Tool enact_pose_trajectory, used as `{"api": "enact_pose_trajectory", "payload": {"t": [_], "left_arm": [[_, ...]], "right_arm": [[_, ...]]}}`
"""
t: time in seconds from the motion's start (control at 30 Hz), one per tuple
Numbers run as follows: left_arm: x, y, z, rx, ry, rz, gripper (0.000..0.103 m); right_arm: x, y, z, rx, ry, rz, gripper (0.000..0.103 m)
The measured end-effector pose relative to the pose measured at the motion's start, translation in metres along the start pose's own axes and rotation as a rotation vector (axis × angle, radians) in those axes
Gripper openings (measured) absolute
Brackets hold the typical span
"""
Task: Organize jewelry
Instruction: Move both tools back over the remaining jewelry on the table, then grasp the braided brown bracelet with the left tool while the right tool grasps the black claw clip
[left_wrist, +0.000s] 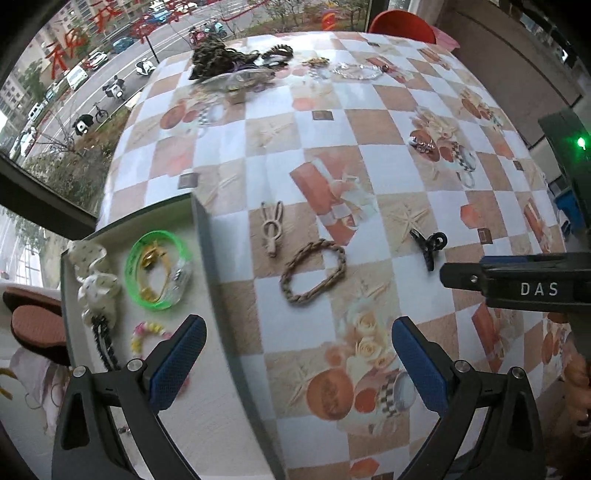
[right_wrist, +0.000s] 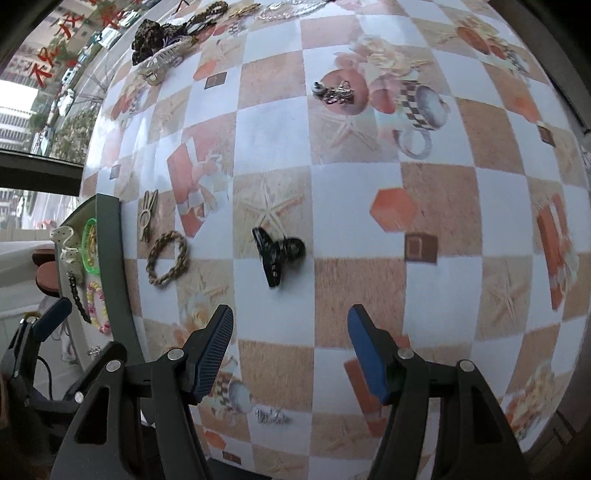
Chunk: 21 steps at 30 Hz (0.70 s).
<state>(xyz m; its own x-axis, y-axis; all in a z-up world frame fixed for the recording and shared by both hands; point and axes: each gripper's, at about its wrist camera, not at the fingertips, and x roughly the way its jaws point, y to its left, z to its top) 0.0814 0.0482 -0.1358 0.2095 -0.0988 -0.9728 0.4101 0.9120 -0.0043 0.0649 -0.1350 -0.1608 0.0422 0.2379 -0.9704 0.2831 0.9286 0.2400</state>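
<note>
A white tray with a grey rim (left_wrist: 201, 236) at the table's left holds a green bangle (left_wrist: 157, 273), a white scrunchie (left_wrist: 94, 280) and a pastel bead bracelet (left_wrist: 144, 334). On the checked cloth lie a beige rabbit-shaped clip (left_wrist: 271, 229), a braided brown bracelet (left_wrist: 314, 271) and a black claw clip (left_wrist: 428, 245). My left gripper (left_wrist: 297, 360) is open and empty, straddling the tray's rim. My right gripper (right_wrist: 290, 350) is open and empty just short of the black claw clip (right_wrist: 275, 254). The braided bracelet (right_wrist: 168, 262) and rabbit clip (right_wrist: 147, 216) lie left of it.
At the far edge lie a leopard scrunchie (left_wrist: 216, 57), a clear claw clip (left_wrist: 240, 81), hair ties and a clear bead bracelet (left_wrist: 358, 70). A silver charm piece (right_wrist: 334, 92) lies mid-table. A small silver item (right_wrist: 273, 417) lies near the front edge. A window is at left.
</note>
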Motion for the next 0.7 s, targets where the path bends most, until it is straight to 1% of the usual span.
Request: {"api": "enact_pose_trajectory", "payload": {"t": [0.13, 0.2, 0.27, 0.33, 0.43, 0.6, 0.63, 0.7], "left_arm": [[0.017, -0.007, 0.009, 0.008, 0.024, 0.008, 0.103], [0.026, -0.008, 0.013, 0.005, 0.037, 0.014, 0.103], [0.034, -0.009, 0.017, -0.005, 0.053, 0.016, 0.103], [0.042, -0.009, 0.020, -0.016, 0.068, 0.017, 0.103], [0.053, -0.008, 0.023, -0.041, 0.091, 0.023, 0.103], [0.069, -0.007, 0.027, -0.061, 0.118, 0.027, 0.103], [0.071, -0.007, 0.027, -0.060, 0.123, 0.029, 0.100], [0.077, -0.007, 0.027, -0.057, 0.139, 0.035, 0.091]], "right_arm": [[0.012, 0.002, 0.012, -0.018, 0.012, 0.005, 0.064], [0.017, 0.002, 0.016, -0.023, 0.020, 0.004, 0.060], [0.022, 0.003, 0.020, -0.031, 0.029, 0.002, 0.053], [0.025, 0.005, 0.022, -0.045, 0.026, -0.004, 0.050], [0.026, 0.011, 0.025, -0.077, 0.026, -0.019, 0.044], [0.028, 0.016, 0.025, -0.095, 0.028, -0.027, 0.043], [0.029, 0.017, 0.025, -0.100, 0.028, -0.031, 0.042], [0.031, 0.024, 0.027, -0.104, 0.027, -0.044, 0.038]]}}
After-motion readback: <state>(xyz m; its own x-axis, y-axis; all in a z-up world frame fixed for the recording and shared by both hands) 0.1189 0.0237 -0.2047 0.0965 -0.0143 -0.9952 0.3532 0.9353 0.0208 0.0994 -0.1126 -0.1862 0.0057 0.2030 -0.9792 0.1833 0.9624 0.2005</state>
